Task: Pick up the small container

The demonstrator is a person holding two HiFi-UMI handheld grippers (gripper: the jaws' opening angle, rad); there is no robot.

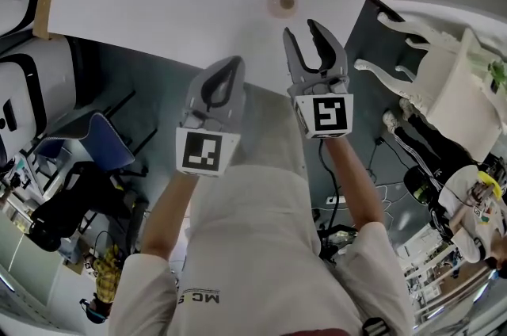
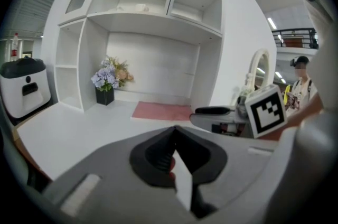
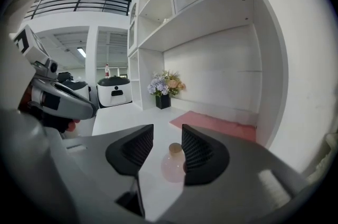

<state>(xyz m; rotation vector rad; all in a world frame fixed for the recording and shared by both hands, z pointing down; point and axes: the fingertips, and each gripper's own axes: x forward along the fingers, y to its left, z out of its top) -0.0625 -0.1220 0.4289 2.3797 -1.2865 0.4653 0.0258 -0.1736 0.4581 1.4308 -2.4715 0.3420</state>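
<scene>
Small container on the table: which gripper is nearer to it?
Right. The right gripper, jaws open, points at the small container just ahead of its tips. The left gripper, jaws shut, sits farther back and to the container's left.

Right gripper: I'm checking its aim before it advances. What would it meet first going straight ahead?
Probably the small container on the white table: it shows in line between the right gripper's open jaws, not yet touched.
</scene>
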